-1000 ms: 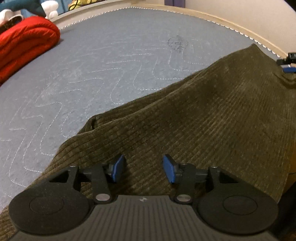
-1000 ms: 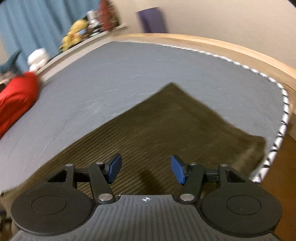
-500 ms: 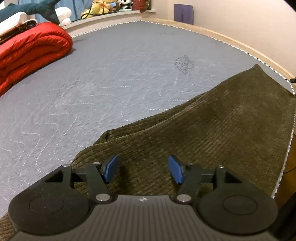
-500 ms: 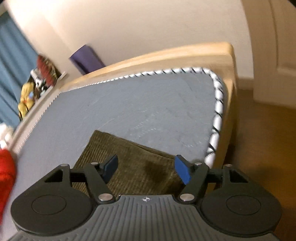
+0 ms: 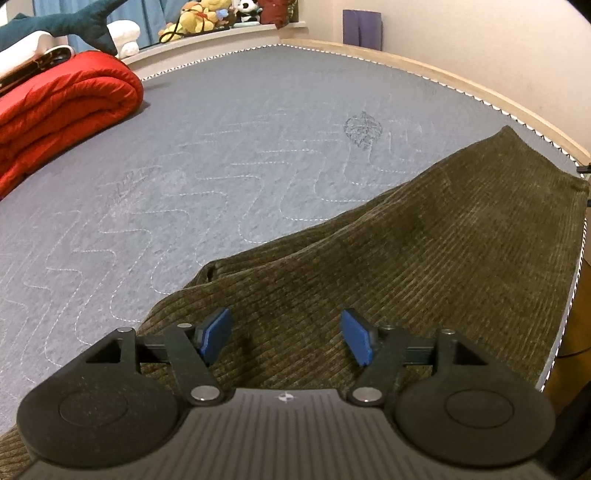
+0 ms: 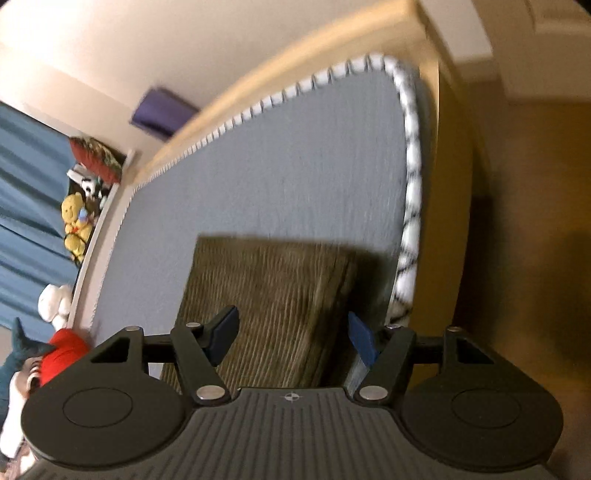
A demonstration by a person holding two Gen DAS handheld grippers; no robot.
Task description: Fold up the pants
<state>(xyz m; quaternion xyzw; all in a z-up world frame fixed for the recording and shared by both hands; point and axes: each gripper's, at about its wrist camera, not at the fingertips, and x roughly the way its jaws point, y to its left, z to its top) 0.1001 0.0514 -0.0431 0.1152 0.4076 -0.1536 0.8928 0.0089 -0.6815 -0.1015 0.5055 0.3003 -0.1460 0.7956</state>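
Two grippers in play, both empty: left gripper (image 5: 286, 338) hovers over the pants (image 5: 424, 266) with its blue pads spread and nothing between them but air above the cloth; its jaws have just been opening. Right gripper (image 6: 291, 339) is likewise spread, also just opened wider, over the far end of the pants (image 6: 273, 295), no cloth pinched. One pair of pants, olive-brown corduroy, lying flat along the mattress (image 5: 221, 166) right-hand edge, one end near the far right corner by the zigzag piping (image 6: 410, 206), already looks doubled leg on leg. Judged step: regrasp for the next fold. To do it well, I'd drop each gripper onto an end corner, catch both layers together, not just the top one, lift evenly and carry one end over to meet the other, keeping edges lined up and cloth off the bed side. Risk: hem slides off the edge near the piping. Right view is blurred, so hem detail unclear. Other counts: one red rolled quilt (image 5: 62, 107) at the far left edge, several plush toys (image 5: 207, 14) on the ledge, exact number unreadable, one purple item (image 5: 362, 27) against the wall.
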